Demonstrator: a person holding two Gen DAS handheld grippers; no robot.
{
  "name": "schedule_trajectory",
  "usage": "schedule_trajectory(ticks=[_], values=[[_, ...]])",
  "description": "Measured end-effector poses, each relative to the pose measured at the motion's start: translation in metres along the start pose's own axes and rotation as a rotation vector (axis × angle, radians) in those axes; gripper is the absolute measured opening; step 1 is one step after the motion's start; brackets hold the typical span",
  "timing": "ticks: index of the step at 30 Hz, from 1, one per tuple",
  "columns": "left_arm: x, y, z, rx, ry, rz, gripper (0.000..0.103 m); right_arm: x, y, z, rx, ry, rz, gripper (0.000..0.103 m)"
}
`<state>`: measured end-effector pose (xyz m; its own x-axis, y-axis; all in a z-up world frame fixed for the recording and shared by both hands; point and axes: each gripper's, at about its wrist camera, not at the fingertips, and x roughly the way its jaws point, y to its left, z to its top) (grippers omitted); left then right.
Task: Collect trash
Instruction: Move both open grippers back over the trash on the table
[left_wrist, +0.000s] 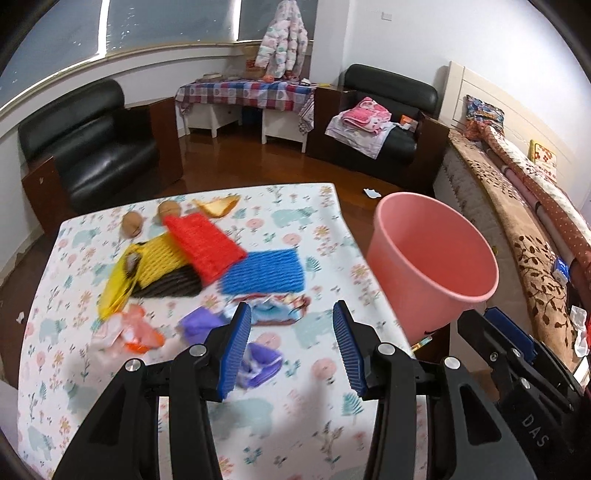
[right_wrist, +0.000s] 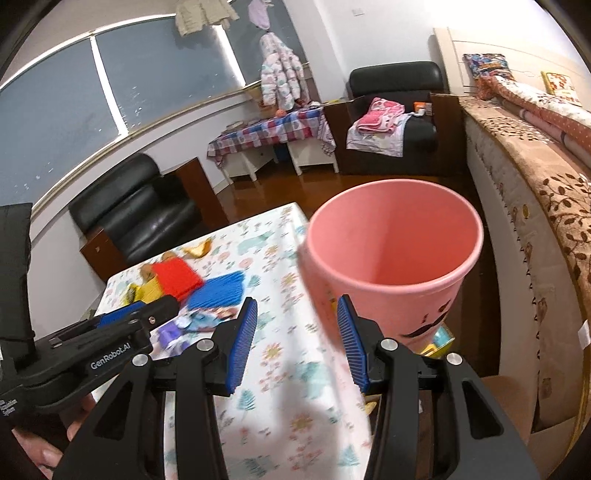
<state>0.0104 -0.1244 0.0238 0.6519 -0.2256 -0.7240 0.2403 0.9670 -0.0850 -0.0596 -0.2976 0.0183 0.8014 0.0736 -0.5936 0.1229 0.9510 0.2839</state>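
Floral cloth covers the surface (left_wrist: 317, 229) in a bedroom with dark wood flooring, and both tools hang above its near part. From the left wrist view, the left tool (left_wrist: 291, 349) stands with its blue pads well apart and nothing between them; just beyond its tips lie a purple wrapper (left_wrist: 260, 363), a second purple scrap (left_wrist: 197, 325) and a blue-printed packet (left_wrist: 273, 308). The right tool (right_wrist: 297, 341) is likewise parted and empty, pointed toward the surface's right edge. Farther out, near the middle, lie a blue foam net (left_wrist: 264, 271), a red foam net (left_wrist: 205, 245), a yellow foam net (left_wrist: 159, 260) and an orange-and-white wrapper (left_wrist: 138, 332); toward the far edge sit two brown husks (left_wrist: 133, 225) and a bread crust (left_wrist: 218, 205). Beside the right edge stands a pink bin (right_wrist: 395, 254), open-topped, between the surface and the bed (left_wrist: 517, 206). Black armchairs (left_wrist: 96, 147) line the far wall.
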Motion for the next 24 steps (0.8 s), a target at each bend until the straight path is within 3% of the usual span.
schedule_trajectory(ticks=[9,20,24], values=[[-0.012,0.036,-0.021,-0.039,0.009,0.013,0.046,0.003,0.032,-0.019,-0.064,0.064,0.045,0.046],[-0.022,0.081,-0.044,-0.163,0.026,0.035,0.046,-0.001,0.055,-0.029,-0.134,0.068,0.071,0.046],[-0.017,0.084,-0.049,-0.163,0.048,0.043,0.046,0.002,0.063,-0.03,-0.159,0.076,0.097,0.046]])
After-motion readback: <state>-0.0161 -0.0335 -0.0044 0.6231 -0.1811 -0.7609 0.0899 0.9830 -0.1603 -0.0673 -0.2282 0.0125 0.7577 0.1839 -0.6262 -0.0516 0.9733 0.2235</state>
